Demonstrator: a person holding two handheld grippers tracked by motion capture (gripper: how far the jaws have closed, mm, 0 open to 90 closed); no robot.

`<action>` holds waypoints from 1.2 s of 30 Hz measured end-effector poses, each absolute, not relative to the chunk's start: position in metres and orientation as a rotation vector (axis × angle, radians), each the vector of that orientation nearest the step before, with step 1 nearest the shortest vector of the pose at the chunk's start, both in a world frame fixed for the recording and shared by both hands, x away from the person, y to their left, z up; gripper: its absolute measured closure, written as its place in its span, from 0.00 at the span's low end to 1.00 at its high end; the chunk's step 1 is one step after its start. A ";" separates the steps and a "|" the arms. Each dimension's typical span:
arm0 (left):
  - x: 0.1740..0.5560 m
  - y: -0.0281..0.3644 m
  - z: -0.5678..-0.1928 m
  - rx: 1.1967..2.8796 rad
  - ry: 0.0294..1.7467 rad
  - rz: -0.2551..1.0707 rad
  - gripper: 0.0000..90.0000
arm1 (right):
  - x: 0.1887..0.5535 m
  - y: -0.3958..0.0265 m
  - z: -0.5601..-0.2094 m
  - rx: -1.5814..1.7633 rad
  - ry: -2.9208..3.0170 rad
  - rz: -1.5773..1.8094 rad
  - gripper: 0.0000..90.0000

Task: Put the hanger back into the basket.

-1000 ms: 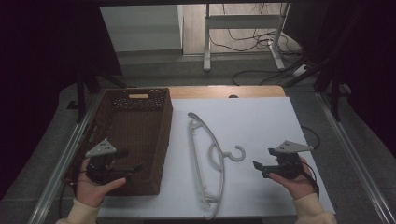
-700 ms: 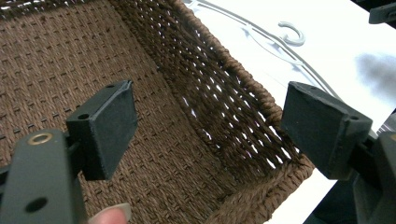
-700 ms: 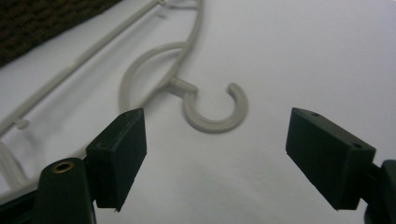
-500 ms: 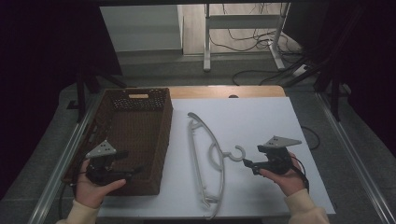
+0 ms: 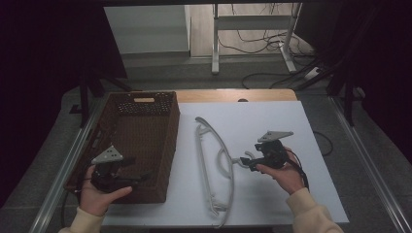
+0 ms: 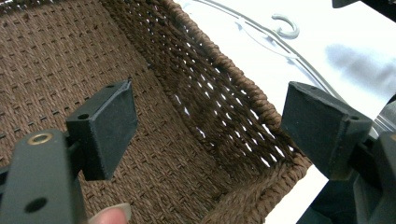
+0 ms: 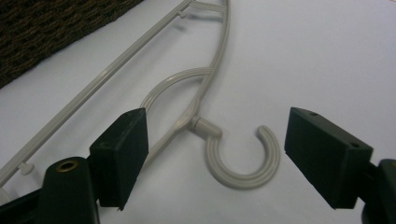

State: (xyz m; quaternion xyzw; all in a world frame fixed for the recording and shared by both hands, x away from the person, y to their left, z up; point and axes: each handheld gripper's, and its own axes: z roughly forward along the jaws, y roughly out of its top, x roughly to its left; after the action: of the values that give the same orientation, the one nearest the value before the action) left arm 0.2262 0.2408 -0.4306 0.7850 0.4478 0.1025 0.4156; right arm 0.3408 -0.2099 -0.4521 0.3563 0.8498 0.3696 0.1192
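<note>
Hanger (image 7: 205,88) hook lies between the right gripper's (image 7: 215,154) wide jaws, ungrasped; closing on it seems next. Left gripper (image 6: 205,135), jaws wide, straddles the basket (image 6: 224,74) wall.

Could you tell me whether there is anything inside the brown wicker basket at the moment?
The wicker basket looks empty: bare woven floor and walls show. The left gripper and hand cover its near corner in the high view, so that part is unconfirmed.
</note>
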 end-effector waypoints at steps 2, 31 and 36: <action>0.225 0.240 -0.429 1.973 1.122 0.258 0.21 | 0.345 -0.205 -0.453 1.051 2.499 1.072 0.25; 0.223 0.239 -0.426 1.969 1.085 0.252 0.21 | 0.421 -0.110 -0.478 1.024 2.772 0.891 1.00; 0.222 0.239 -0.425 1.971 1.075 0.251 0.21 | 0.438 -0.099 -0.488 1.085 2.761 0.810 1.00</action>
State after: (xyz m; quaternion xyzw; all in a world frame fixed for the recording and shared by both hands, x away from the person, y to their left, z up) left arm 0.2221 0.2393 -0.4254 0.7890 0.4304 0.1006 0.4268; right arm 0.4380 -0.0989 -0.4877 0.3526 0.8974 0.2631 0.0334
